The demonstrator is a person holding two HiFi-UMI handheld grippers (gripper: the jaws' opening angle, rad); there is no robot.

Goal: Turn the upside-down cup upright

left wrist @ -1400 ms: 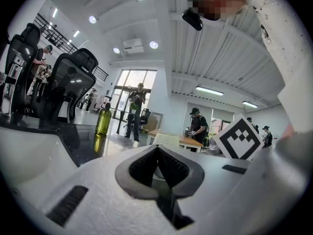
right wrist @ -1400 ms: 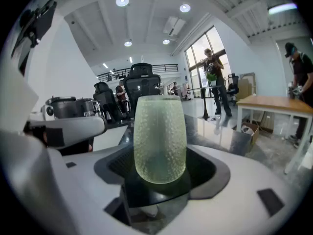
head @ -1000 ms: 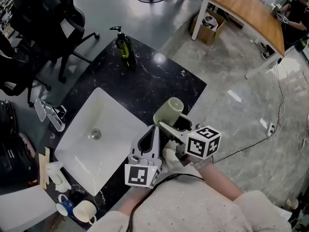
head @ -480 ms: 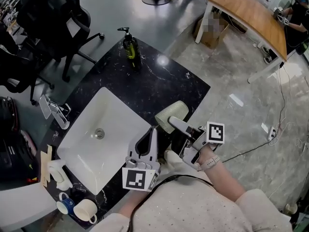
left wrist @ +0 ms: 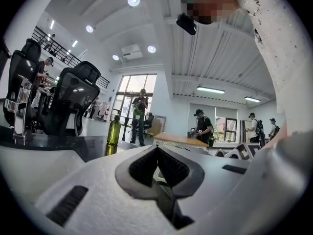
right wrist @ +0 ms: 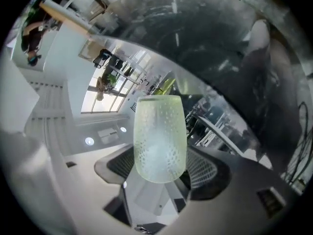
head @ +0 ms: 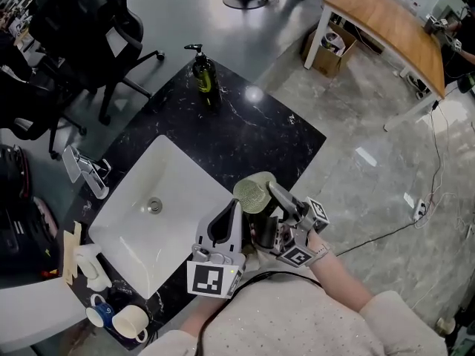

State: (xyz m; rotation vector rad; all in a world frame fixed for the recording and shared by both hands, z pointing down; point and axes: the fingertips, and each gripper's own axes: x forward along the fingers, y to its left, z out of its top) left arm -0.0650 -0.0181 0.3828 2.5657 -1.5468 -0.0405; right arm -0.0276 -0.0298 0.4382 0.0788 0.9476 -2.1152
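Far left of the head view: a chrome faucet [head: 85, 175] on the black marble table [head: 245, 136], w/ a white sink [head: 126, 228] just right of it and two mugs [head: 132, 321] at the lower-left edge. Upper centre-left, a green soap bottle [head: 202, 76] stands upright near the table's far edge. Lower centre, the left tongs [head: 235, 208] sit over the sink's right rim, jaws pressed together w/ nothing btwn them, as the left gripper view also shows. Just right of them is the cup [head: 256, 191], pale green w/ a dimpled skin. It is off the table, clamped in the right tongs [head: 269, 197], and one round end faces the head camera, mouth or base not clear. In the right gripper view the cup's rounded end sits btwn the two dark pads [right wrist: 120, 163], which press on either side, while its flat end points away from the camera. The two tongs are close beside each other. Upper right, a wooden desk [head: 386, 21] stands on a grey marbled floor [head: 356, 124], well apart from the table.
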